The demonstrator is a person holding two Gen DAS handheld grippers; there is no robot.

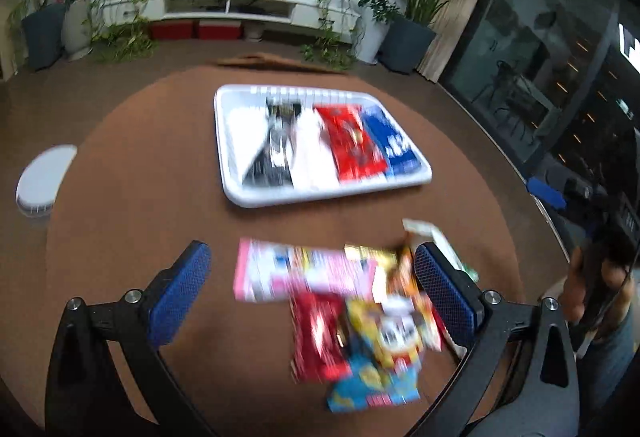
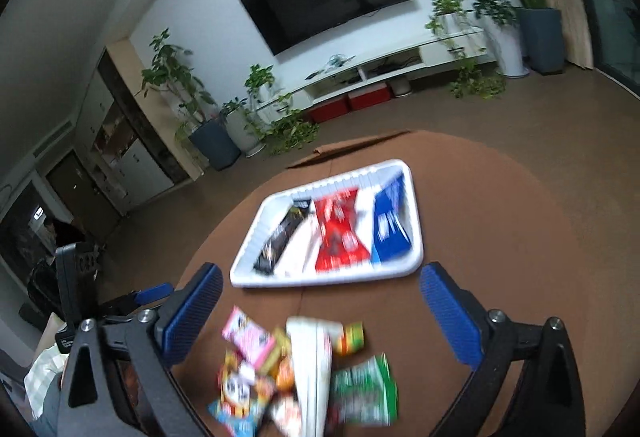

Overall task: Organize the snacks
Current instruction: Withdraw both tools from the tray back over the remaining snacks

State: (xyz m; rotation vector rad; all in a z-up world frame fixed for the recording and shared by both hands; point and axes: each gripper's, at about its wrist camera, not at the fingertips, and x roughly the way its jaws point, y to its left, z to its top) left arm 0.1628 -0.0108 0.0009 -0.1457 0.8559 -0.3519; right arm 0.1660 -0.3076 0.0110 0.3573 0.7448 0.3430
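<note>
I'm hovering both grippers, left gripper (image 1: 312,297) and right gripper (image 2: 320,317), jaws spread and empty, over the loose snack pile (image 1: 340,317) on the counter (image 1: 140,197) (tray (image 1: 236,193) half filled beyond). Next I'm choosing one packet to pinch.

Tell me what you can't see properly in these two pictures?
- Snack pile: left wrist view, motion blur smears the print, so no names can be read.
- Packets in the white tray: right wrist view, also blurred; only black, white, red and blue show.
- Green packet: left wrist view, mostly hidden behind a tool finger.
- White round object: left wrist view, unclear what it is.
</note>
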